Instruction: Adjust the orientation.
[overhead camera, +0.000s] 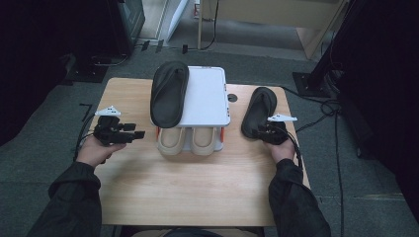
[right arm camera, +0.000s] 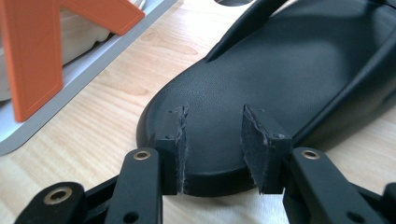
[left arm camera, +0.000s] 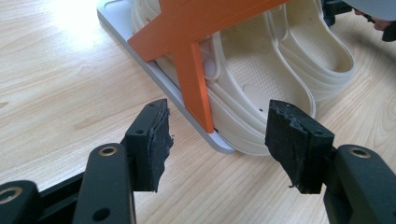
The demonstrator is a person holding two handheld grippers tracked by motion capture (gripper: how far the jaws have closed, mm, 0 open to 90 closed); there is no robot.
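Observation:
A small white shoe rack [overhead camera: 207,96] with orange supports [left arm camera: 191,70] stands mid-table. One black slipper [overhead camera: 169,94] lies on its top shelf, toward the left. Two beige slippers [overhead camera: 171,139] sit side by side on the lower shelf [left arm camera: 154,70]. A second black slipper [overhead camera: 259,108] lies on the table to the right of the rack. My left gripper [overhead camera: 140,134] hovers left of the rack, open wide, its jaws [left arm camera: 218,109] facing the rack's front corner. My right gripper [overhead camera: 262,129] is at the heel of the black slipper [right arm camera: 289,60], open [right arm camera: 214,112] with a narrow gap over the heel's edge.
The wooden table [overhead camera: 197,187] has bare room in front of the rack. A round cable hole [overhead camera: 232,98] sits behind the rack's right side. Cables trail over the table's left and right edges to the grey floor.

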